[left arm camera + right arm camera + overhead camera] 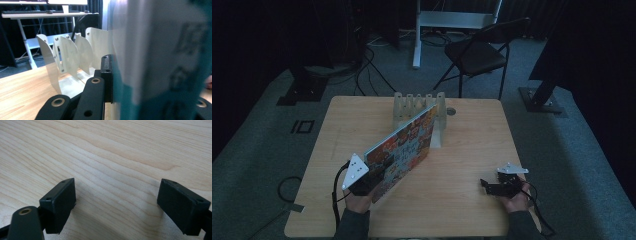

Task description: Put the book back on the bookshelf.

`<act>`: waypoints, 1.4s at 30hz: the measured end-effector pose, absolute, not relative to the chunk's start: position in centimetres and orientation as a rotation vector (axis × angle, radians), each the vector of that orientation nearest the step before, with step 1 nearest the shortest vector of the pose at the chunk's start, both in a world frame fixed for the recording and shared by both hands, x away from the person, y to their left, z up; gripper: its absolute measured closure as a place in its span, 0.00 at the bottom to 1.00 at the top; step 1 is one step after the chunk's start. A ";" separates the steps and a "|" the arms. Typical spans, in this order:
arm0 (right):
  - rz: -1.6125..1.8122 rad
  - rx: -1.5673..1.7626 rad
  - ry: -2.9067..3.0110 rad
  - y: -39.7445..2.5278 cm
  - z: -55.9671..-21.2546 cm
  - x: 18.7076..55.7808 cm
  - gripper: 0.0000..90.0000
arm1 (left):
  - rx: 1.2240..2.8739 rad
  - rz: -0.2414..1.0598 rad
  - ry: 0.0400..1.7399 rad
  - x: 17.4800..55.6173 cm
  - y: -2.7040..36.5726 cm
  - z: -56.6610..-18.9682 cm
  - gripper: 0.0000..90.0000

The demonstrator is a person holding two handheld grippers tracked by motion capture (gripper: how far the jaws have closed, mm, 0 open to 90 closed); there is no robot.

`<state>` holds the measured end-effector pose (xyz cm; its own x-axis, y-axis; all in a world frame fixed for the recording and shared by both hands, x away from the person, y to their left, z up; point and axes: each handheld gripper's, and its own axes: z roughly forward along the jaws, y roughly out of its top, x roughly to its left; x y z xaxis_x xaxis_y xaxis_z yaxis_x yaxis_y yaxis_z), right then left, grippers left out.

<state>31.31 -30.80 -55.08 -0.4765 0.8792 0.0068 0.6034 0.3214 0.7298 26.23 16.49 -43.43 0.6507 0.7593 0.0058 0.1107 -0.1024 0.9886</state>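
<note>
Left gripper (pixel 130 82) clamped on book (pixel 160 62), near jaw flat against its cover. White slotted rack (pixel 72 55) stands just behind the book on the wooden table (pixel 22 90); dividers upright. White desk (pixel 37 15) far behind rack.

From my feed I see a wooden table (pixel 462 150), a black folding chair (pixel 479 52) beyond its far edge, a white desk frame (pixel 447 20) behind that, and cables (pixel 362 70) across the grey carpet.
</note>
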 end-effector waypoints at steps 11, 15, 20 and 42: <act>0.960 1.312 2.202 -30.8 -55.1 31.3 0.16 | 1.590 0.660 0.771 26.5 16.9 -43.3 0.90; 0.960 1.312 2.202 -30.8 -55.1 31.3 0.16 | 1.588 0.672 0.780 26.5 16.9 -43.1 0.90; 0.960 1.312 2.202 -30.8 -55.1 31.3 0.16 | 1.581 0.684 0.792 26.5 17.0 -43.2 0.90; 0.960 1.312 2.202 -30.8 -55.1 31.3 0.16 | 1.560 0.716 0.818 26.5 17.3 -43.0 0.90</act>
<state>31.31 -30.80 -55.08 -0.4785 0.8780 0.0064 0.6022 0.3229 0.7301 26.46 17.25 -42.99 0.5673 0.8235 0.0024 0.1114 -0.0796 0.9906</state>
